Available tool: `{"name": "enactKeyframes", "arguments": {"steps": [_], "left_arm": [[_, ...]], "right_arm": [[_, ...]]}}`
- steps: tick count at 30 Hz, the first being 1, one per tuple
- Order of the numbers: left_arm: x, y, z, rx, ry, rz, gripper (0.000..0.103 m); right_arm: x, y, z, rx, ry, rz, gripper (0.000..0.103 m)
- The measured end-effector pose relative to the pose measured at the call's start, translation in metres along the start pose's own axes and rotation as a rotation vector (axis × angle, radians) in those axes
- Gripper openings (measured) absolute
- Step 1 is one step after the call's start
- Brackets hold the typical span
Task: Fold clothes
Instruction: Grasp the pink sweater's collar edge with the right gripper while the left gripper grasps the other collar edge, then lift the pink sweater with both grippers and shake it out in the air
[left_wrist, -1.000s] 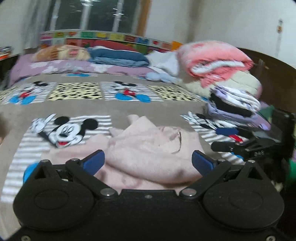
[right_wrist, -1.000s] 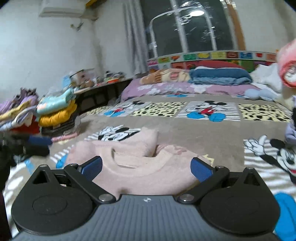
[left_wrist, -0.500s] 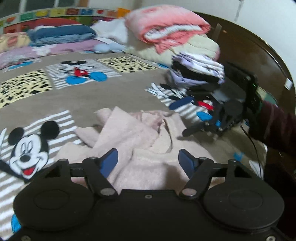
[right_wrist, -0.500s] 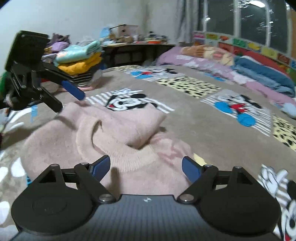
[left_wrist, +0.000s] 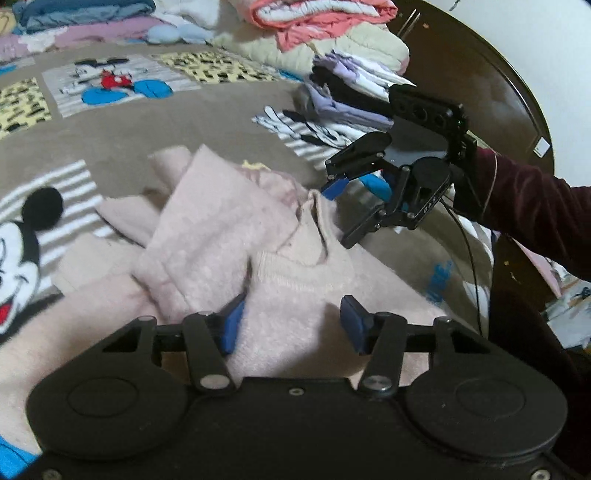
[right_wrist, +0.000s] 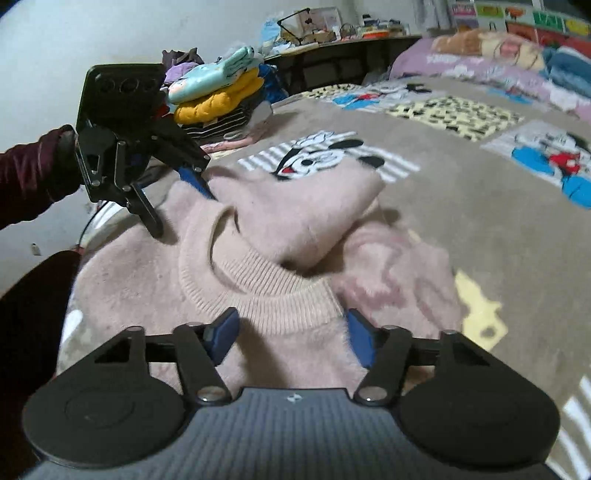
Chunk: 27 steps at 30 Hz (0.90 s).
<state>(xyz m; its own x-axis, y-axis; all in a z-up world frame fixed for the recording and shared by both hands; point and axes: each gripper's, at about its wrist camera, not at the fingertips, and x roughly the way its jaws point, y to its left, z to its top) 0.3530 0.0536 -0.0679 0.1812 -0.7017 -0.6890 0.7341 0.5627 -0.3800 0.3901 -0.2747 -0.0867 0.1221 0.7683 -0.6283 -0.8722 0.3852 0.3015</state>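
- While a crumpled pink sweater (right_wrist: 280, 236) is lying on the Mickey Mouse blanket (right_wrist: 461, 177), I am closing my right gripper (right_wrist: 291, 336) around its ribbed collar (right_wrist: 266, 299).
- My left gripper (left_wrist: 291, 321) is closing over sweater fabric, pads not yet pressing.

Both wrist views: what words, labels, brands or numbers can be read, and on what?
None can be read for certain.
Pale lettering on the right gripper, whose jaws are closing with the pink sweater between them: too small to read.
Marks on the coloured wall panels: blurred.
Blue print on the blanket: blurred.
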Motion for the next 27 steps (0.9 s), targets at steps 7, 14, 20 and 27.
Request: {"name": "enactKeyframes", "arguments": {"steps": [7, 14, 20, 27], "left_arm": [[0.009, -0.017, -0.003, 0.066, 0.060, 0.009, 0.033], [0.004, -0.072, -0.010, 0.302, 0.074, 0.199, 0.011], [-0.027, -0.124, -0.001, 0.484, 0.011, 0.364, 0.010], [-0.087, -0.186, 0.025, 0.668, -0.118, 0.582, 0.008]], "right_arm": [[0.002, 0.015, -0.020, -0.038, 0.088, 0.008, 0.051], [-0.008, 0.040, -0.024, -0.138, 0.110, -0.107, 0.016], [-0.041, 0.080, -0.009, -0.223, 0.081, -0.238, 0.013], [-0.098, 0.144, 0.033, -0.325, 0.029, -0.401, 0.012]]}}
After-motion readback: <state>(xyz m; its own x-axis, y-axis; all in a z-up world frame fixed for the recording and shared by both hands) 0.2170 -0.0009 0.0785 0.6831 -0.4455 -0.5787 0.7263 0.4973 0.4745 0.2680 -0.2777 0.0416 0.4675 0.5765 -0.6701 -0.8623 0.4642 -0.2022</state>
